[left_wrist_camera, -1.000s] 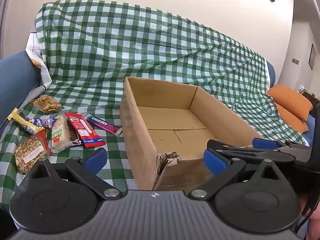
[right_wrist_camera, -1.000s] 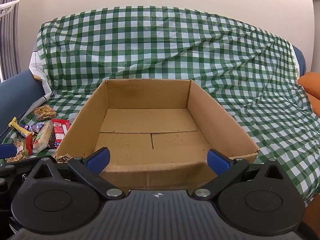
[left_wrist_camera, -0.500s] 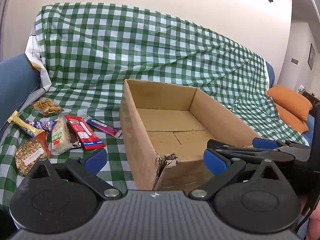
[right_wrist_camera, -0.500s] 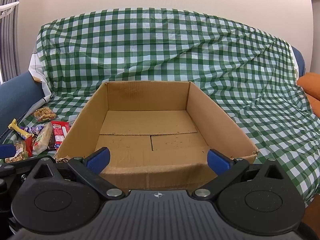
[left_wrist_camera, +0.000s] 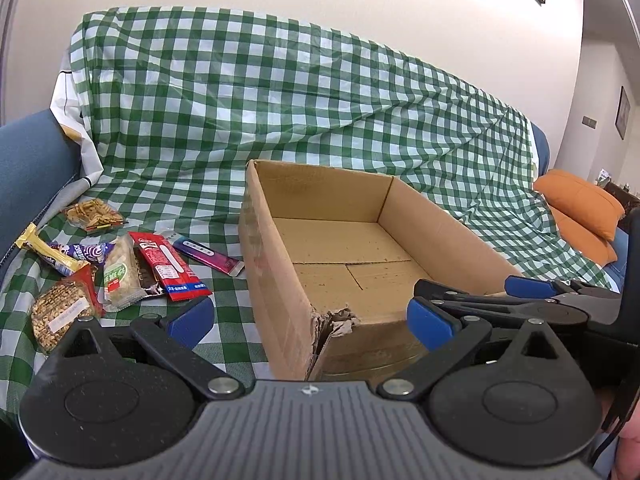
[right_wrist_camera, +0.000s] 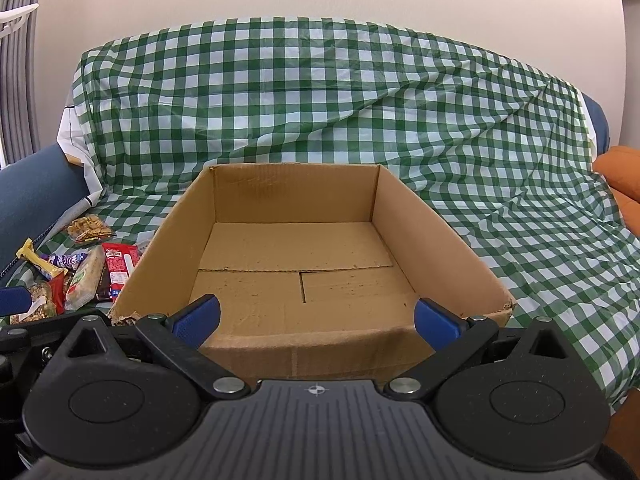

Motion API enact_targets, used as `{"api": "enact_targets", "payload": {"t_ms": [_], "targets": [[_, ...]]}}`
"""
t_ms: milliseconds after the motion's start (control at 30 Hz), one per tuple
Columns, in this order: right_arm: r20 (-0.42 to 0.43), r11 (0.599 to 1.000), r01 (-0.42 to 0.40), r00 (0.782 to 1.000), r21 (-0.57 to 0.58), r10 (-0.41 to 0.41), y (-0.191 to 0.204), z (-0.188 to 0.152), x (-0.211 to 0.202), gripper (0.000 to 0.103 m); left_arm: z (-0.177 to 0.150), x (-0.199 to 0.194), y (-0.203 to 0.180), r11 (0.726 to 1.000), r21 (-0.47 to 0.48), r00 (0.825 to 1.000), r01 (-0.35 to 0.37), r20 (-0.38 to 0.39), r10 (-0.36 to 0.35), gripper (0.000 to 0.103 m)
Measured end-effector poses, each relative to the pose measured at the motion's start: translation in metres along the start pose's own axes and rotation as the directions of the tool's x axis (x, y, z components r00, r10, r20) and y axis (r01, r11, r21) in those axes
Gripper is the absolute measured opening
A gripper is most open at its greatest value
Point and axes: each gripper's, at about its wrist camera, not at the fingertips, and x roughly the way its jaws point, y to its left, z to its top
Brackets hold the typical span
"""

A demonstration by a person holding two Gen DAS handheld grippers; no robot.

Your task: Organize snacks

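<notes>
Snacks (left_wrist_camera: 120, 264) lie in a little heap on the green checked cloth (left_wrist_camera: 304, 112), just to the left of the cardboard box (left_wrist_camera: 276, 280). The box has nothing in it, so the job looks like it is only starting.

The left gripper (left_wrist_camera: 308, 316) has its blue fingers spread wide and holds nothing. The heap is ahead of it and off to its left, and near. The red packet (left_wrist_camera: 168, 268) is the closest one. Its long side points away from the gripper and leans a bit to the left. A purple stick pack (left_wrist_camera: 208, 254) lies just beside it, nearer the box wall.

The right gripper (right_wrist_camera: 316, 320) is also spread wide and holds nothing. It looks straight into the box, and the box side hides part of the heap from it.

So I think the left gripper should go for the snacks. It would swing left and down, turn to pinch the red packet across its thin side, then carry it right, over the box wall.
</notes>
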Motion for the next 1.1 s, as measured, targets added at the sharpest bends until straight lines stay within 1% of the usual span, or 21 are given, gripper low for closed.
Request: {"api": "enact_targets", "payload": {"t_ms": [200, 400, 467, 567, 600, 667, 700, 733, 767, 833, 900, 1000, 1067, 1100], "targets": [[0.008, 1.000, 0.002, 1.000, -0.005, -0.002, 0.000, 0.000, 0.000, 0.102, -0.001, 0.000, 0.000, 1.000, 0.001, 1.000, 0.000, 0.001, 0.000, 0.103], [-0.002, 1.000, 0.002, 1.000, -0.005, -0.002, 0.000, 0.001, 0.000, 0.102, -0.001, 0.000, 0.002, 1.000, 0.000, 1.000, 0.001, 0.000, -0.001, 0.103], [0.000, 1.000, -0.001, 1.000, -0.007, 0.001, 0.000, 0.002, -0.001, 0.102, 0.003, 0.002, 0.008, 1.000, -0.009, 1.000, -0.028, -0.007, 0.028, 0.103], [0.010, 1.000, -0.006, 1.000, -0.011, 0.006, 0.001, 0.002, -0.003, 0.099, 0.014, 0.009, 0.034, 0.991, -0.072, 0.993, -0.113, -0.039, 0.111, 0.103], [0.009, 1.000, -0.008, 1.000, -0.012, 0.008, 0.001, 0.002, -0.003, 0.098, 0.018, 0.013, 0.047, 0.984, -0.097, 0.988, -0.146, -0.058, 0.141, 0.103], [0.009, 1.000, -0.009, 1.000, -0.017, 0.009, 0.002, 0.003, -0.004, 0.093, 0.026, 0.020, 0.072, 0.967, -0.119, 0.972, -0.227, -0.086, 0.218, 0.103], [0.016, 1.000, -0.013, 1.000, -0.019, 0.013, 0.003, 0.002, -0.004, 0.092, 0.030, 0.023, 0.086, 0.954, -0.122, 0.960, -0.273, -0.092, 0.263, 0.103], [0.019, 1.000, -0.020, 1.000, -0.016, 0.020, 0.003, 0.002, -0.004, 0.090, 0.033, 0.027, 0.101, 0.936, -0.127, 0.943, -0.328, -0.102, 0.317, 0.103], [0.018, 1.000, -0.026, 0.999, -0.014, 0.026, 0.004, 0.003, -0.005, 0.089, 0.037, 0.031, 0.115, 0.921, -0.136, 0.929, -0.365, -0.115, 0.351, 0.103], [0.000, 0.999, -0.048, 0.999, 0.004, 0.048, 0.004, 0.003, -0.005, 0.089, 0.037, 0.041, 0.142, 0.893, -0.155, 0.903, -0.422, -0.159, 0.400, 0.103], [-0.005, 0.998, -0.065, 0.998, 0.010, 0.065, 0.006, 0.003, -0.005, 0.088, 0.032, 0.047, 0.162, 0.870, -0.178, 0.883, -0.460, -0.190, 0.428, 0.103], [-0.018, 0.997, -0.077, 0.997, -0.010, 0.077, 0.011, 0.006, -0.006, 0.086, 0.024, 0.057, 0.179, 0.856, -0.225, 0.878, -0.464, -0.246, 0.411, 0.103], [-0.009, 0.995, -0.093, 0.996, -0.019, 0.093, 0.014, 0.007, -0.007, 0.084, 0.018, 0.060, 0.181, 0.858, -0.234, 0.878, -0.458, -0.267, 0.396, 0.103], [-0.020, 0.994, -0.108, 0.994, -0.012, 0.108, 0.015, 0.008, -0.008, 0.084, 0.016, 0.062, 0.180, 0.860, -0.224, 0.877, -0.458, -0.273, 0.396, 0.103]]}}
